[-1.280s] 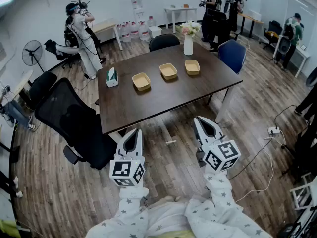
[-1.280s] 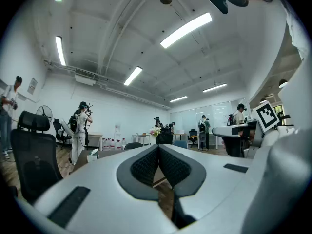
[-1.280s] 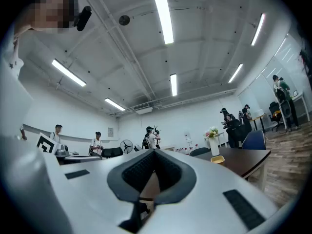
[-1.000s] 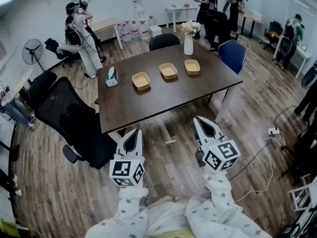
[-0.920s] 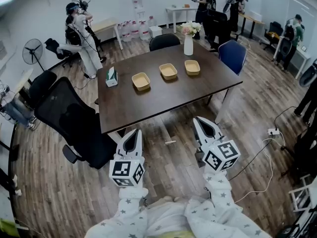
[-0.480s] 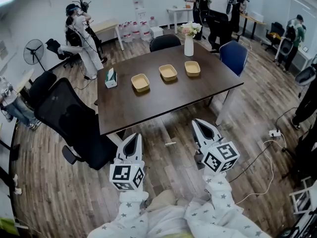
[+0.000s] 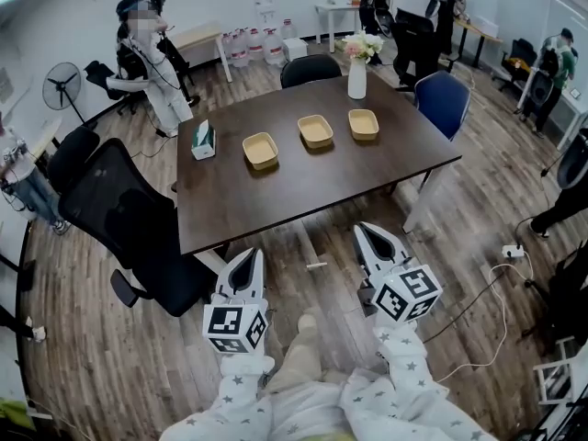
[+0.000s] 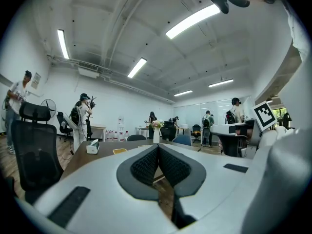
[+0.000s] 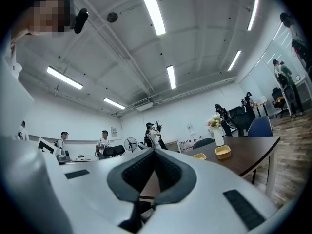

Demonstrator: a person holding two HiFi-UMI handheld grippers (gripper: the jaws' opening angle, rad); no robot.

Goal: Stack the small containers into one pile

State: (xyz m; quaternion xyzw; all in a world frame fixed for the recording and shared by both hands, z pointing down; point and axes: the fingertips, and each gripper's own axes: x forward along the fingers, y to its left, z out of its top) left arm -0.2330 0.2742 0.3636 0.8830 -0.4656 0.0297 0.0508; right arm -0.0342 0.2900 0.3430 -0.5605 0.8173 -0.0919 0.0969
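Both tongs are down low on the near side of the dark table, over the wood floor, and we see neither one above the tabletop. The left gripper has its jaws pressed together with nothing between them, and the right gripper is the same, tips meeting and empty. Both point toward the table. Three small containers sit in a row on the far half of the table: left container, middle container, right container. They are all upright and apart from each other, not stacked, and well apart from both grippers. A white tissue box sits left of the row by the table's left edge. A white vase with flowers stands at the far edge, just beyond the right container. There is a black office chair at the near-left corner, a blue chair at the right end and another black chair at the far side. Our star-print sleeves are behind the marker cubes, and a person stands far left
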